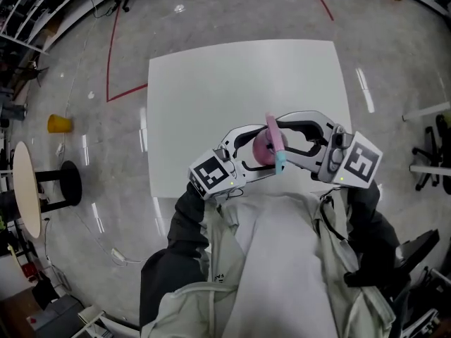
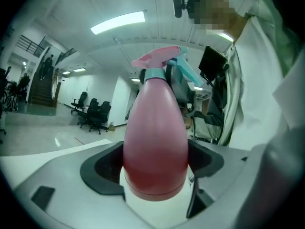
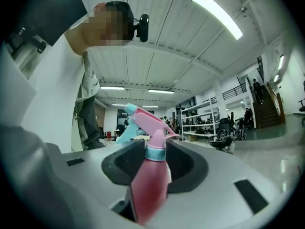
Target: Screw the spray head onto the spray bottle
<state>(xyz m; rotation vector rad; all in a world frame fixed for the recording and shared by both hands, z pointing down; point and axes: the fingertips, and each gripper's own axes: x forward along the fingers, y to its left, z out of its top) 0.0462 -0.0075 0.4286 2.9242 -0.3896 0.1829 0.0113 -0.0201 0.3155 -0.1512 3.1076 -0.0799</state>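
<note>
A pink spray bottle (image 1: 261, 153) hangs in the air between my two grippers, over the near edge of the white table (image 1: 211, 97). My left gripper (image 1: 263, 151) is shut on the bottle's fat body (image 2: 155, 142), with a dark pad on each side. The pink and teal spray head (image 1: 273, 134) sits on the neck above a teal collar (image 3: 155, 153). My right gripper (image 1: 282, 141) has its jaws on either side of that collar and head (image 3: 145, 120). Whether its pads press on them I cannot make out.
A person's torso and sleeves fill the near part of the head view. On the floor to the left lie a yellow object (image 1: 60, 124), a small round table (image 1: 25, 189) and red tape lines (image 1: 111, 55). Office chairs (image 1: 433, 153) stand at the right.
</note>
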